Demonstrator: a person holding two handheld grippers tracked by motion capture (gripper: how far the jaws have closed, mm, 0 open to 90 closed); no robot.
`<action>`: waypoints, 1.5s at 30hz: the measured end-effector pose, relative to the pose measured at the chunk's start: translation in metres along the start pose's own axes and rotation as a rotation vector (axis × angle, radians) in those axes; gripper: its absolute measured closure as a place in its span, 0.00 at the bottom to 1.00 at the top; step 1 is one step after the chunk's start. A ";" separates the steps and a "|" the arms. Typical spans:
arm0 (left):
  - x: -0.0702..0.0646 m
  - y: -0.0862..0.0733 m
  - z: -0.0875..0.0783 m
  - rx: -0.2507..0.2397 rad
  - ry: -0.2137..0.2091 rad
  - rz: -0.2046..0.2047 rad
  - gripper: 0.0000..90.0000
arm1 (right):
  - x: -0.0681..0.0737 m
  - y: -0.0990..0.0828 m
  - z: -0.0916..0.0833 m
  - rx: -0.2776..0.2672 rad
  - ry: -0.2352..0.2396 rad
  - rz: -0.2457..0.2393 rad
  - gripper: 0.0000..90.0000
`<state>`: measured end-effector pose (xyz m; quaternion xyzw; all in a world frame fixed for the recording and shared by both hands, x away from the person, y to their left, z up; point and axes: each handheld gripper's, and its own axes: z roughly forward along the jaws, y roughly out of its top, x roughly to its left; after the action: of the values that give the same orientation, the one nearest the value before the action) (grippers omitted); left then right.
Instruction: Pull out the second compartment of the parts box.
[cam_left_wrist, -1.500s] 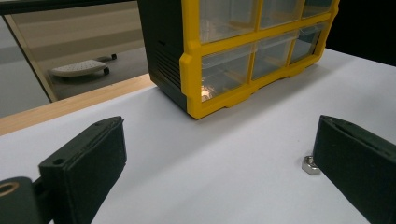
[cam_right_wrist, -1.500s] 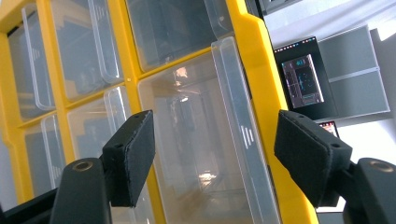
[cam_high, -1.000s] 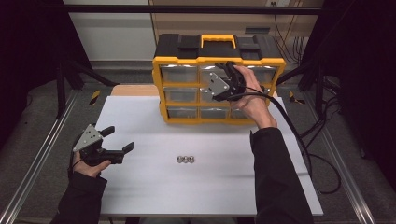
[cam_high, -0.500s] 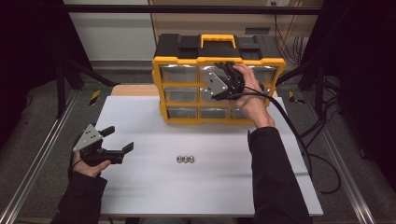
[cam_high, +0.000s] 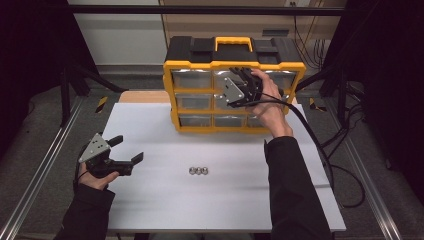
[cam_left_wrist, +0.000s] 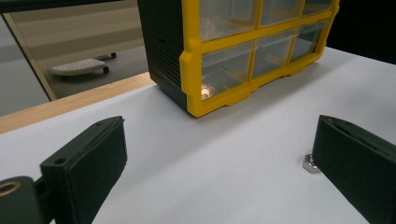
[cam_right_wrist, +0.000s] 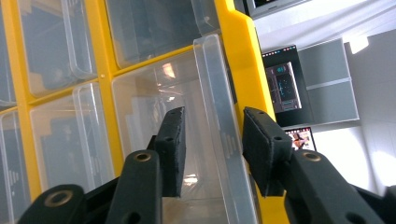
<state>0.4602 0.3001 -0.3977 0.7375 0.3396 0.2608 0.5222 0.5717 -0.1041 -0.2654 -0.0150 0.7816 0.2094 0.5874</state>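
Drawer in the organizer at the table's far edge now sat between my right gripper's unclosed jaws, having edged nearer, while my left gripper idled open near three nuts.

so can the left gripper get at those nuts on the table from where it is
Probably yes. The left gripper is open and low over the table, and bare surface lies between it and the nuts; one nut sits just beside its jaw.
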 end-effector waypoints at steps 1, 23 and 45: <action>0.000 0.000 0.000 0.000 0.000 -0.001 0.03 | 0.000 0.000 0.000 0.000 0.000 0.000 0.69; 0.000 0.000 0.000 0.001 0.001 0.001 0.03 | -0.003 -0.002 0.000 -0.016 -0.021 -0.070 0.82; 0.000 0.000 0.000 -0.002 0.001 0.003 0.03 | -0.004 0.000 -0.005 0.003 -0.004 -0.078 0.83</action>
<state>0.4600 0.3003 -0.3974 0.7373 0.3388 0.2622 0.5224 0.5683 -0.1067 -0.2606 -0.0440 0.7795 0.1852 0.5968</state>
